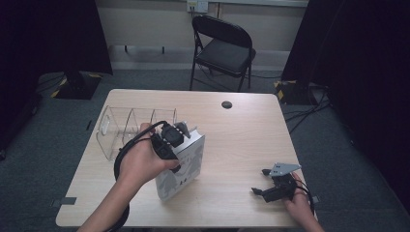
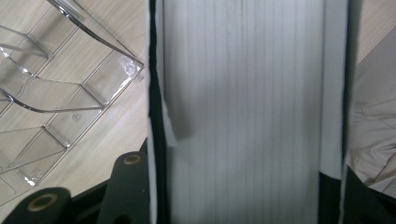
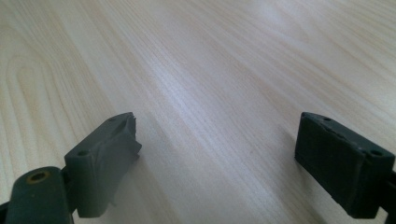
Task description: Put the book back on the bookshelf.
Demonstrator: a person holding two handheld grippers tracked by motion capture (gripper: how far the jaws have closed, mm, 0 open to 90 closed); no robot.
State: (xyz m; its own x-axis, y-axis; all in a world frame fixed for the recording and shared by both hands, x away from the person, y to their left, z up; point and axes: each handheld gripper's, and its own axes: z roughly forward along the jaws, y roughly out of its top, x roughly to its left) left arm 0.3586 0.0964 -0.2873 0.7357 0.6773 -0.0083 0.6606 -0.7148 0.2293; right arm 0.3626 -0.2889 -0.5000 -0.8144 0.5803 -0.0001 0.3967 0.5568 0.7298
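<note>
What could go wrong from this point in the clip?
The book is gripped at its top edge by the left hand-held gripper and tilts; it could swing or slip. It stands close to the clear rack and could knock it. The right hand-held gripper rests open, far off, giving no support.

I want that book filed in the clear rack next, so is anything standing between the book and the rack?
Nothing visible does. The left gripper is shut on the book, which stands just beside the clear divider rack, with bare table between them. The rack's slots look empty.
</note>
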